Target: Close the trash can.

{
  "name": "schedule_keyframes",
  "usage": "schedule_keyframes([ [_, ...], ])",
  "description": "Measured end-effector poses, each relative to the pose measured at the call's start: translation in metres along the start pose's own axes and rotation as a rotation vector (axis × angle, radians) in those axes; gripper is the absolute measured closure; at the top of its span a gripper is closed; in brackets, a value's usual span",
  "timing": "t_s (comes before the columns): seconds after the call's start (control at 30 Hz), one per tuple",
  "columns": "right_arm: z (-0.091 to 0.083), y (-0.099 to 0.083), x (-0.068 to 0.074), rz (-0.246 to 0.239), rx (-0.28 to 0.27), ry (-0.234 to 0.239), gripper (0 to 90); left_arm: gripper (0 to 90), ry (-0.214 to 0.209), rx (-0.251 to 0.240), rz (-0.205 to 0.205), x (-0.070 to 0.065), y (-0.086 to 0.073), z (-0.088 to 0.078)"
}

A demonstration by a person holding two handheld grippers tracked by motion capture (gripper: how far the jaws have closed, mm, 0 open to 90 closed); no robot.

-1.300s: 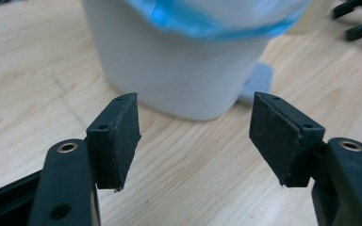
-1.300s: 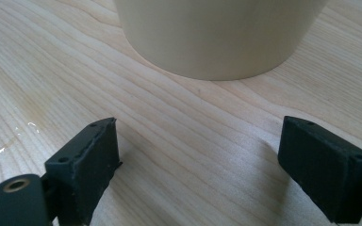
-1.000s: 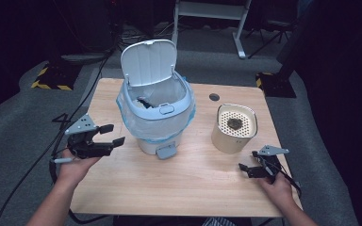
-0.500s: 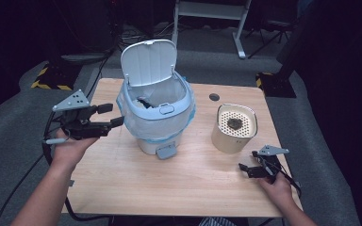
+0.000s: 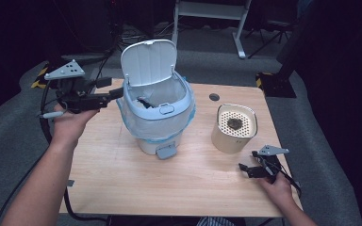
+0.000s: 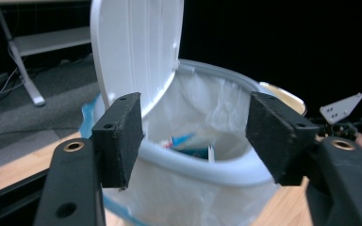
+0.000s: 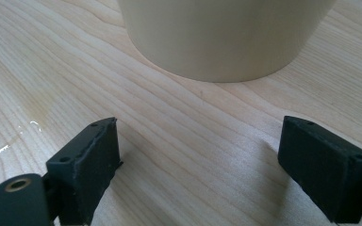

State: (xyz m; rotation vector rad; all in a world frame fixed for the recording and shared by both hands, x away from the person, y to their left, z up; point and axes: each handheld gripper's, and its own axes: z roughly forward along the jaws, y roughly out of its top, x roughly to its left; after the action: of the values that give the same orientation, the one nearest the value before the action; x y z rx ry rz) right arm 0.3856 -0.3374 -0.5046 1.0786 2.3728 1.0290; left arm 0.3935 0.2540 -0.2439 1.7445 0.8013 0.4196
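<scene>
Gaping empty, left hand-held gripper (image 5: 114,95) nears round white plastic-lined bin (image 5: 156,113).

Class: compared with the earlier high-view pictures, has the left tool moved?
Yes. The left tool has risen from near the tabletop and shifted toward the bin's rim, its jaws just closing slightly with nothing between them.
</scene>
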Motion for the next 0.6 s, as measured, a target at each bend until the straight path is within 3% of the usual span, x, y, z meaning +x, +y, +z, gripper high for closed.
schedule_keyframes([
  [0.23,0.0,0.0,0.0,-0.002,0.001,0.003,13.2,40.5,0.015,-0.037,-0.014,0.006,0.016,0.004],
  [0.47,0.0,0.0,0.0,-0.005,0.0,0.006,13.2,41.7,0.056,-0.06,-0.008,0.011,0.028,0.013],
  [0.6,0.0,0.0,0.0,-0.009,-0.002,0.01,13.1,47.0,0.088,-0.072,-0.015,0.016,0.036,0.021],
])
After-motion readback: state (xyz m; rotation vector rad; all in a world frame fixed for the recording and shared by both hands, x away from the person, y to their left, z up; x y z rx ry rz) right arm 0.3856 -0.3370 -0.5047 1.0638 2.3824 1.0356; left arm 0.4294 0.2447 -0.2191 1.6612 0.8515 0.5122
